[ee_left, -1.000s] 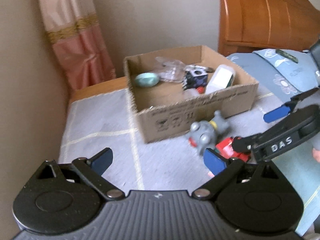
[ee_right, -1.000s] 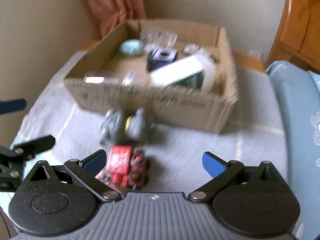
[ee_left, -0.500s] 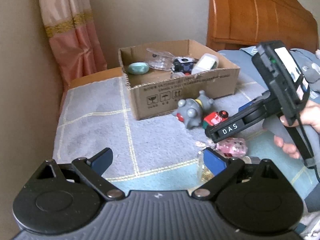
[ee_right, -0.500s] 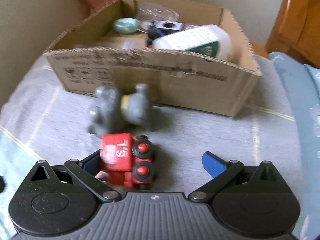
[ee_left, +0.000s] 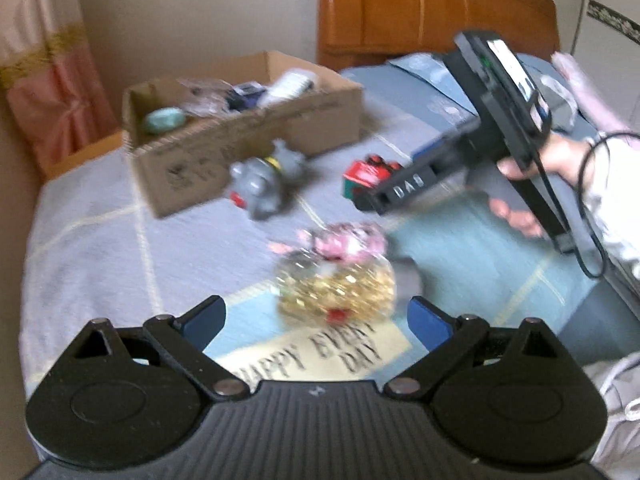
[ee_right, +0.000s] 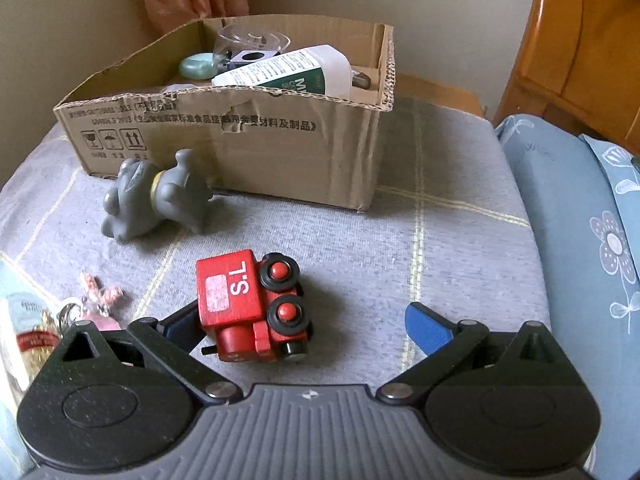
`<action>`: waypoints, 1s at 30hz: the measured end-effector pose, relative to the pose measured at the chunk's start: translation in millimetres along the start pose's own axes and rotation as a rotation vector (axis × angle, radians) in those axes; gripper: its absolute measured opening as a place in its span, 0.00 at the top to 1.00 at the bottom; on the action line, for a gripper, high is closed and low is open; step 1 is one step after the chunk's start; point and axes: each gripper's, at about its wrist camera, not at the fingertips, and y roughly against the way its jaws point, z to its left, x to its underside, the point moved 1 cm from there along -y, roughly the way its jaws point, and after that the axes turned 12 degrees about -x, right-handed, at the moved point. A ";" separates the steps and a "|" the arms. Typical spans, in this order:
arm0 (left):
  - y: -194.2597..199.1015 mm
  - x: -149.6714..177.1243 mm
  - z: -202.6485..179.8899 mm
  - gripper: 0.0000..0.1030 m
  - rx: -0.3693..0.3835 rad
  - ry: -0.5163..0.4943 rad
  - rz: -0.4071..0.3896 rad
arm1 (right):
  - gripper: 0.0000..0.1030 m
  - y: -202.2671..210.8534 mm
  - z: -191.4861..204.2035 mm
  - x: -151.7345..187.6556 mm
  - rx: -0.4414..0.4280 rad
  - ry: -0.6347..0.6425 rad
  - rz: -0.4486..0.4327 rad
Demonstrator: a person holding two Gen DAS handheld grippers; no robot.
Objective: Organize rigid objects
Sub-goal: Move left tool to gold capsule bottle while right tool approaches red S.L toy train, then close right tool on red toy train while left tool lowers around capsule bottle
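Right fingers (ee_right: 302, 322): spread wide, gripping nothing. Left blue pad is partly hidden behind the red toy train; right pad is clear of it, over bare blanket.
Red toy train (ee_right: 254, 308): lies on its side on the grey blanket, wheels facing right, "S.L" on the top face. It sits in the left part of the gap between the fingers; cannot tell whether the left pad touches it.
Left fingers (ee_left: 316, 320): also wide open, empty. The view is motion-blurred.
Gold foil packet (ee_left: 336, 290): on the blanket between and just ahead of the left fingers, with a pink trinket (ee_left: 346, 240) touching its far edge.
Grey toy figure (ee_right: 158, 196): lying on the blanket just in front of the box's near wall, to the left and beyond the train, apart from it.
Cardboard box (ee_right: 280, 144): open top, on the blanket near the back wall. Inside: white bottle (ee_right: 288, 72) lying tilted, a green oval piece (ee_right: 196, 66), a clear plastic part (ee_right: 250, 40), and a small dark cube.
Blanket (ee_right: 440, 248): grey with pale yellow grid lines; a blue patch with "HAPPY EVERY DAY" shows below the left fingers.
Right hand (ee_left: 560, 160): in the left view, holds the right gripper's handle, whose nose is just beside the train.
Surroundings: pink curtain back left, orange wooden headboard (ee_left: 432, 4) back right, blue flowered pillow (ee_right: 580, 220) at right.
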 end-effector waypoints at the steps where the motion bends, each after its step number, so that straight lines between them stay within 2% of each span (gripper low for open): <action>1: -2.0 2.6 -3.7 0.06 0.004 -0.004 0.010 | 0.00 1.1 -0.4 1.4 -0.002 0.003 -0.004; 10: -29.8 19.1 -23.6 0.05 0.008 -0.024 0.112 | 0.00 1.5 -1.1 8.1 -0.006 0.011 -0.016; 15: -36.0 14.7 -32.9 0.01 -0.003 -0.033 0.081 | 0.00 2.6 -1.5 10.6 -0.007 0.013 -0.025; 30: -48.7 2.1 -24.1 0.01 -0.089 0.018 0.047 | 0.00 4.3 -2.5 12.4 -0.015 0.026 -0.027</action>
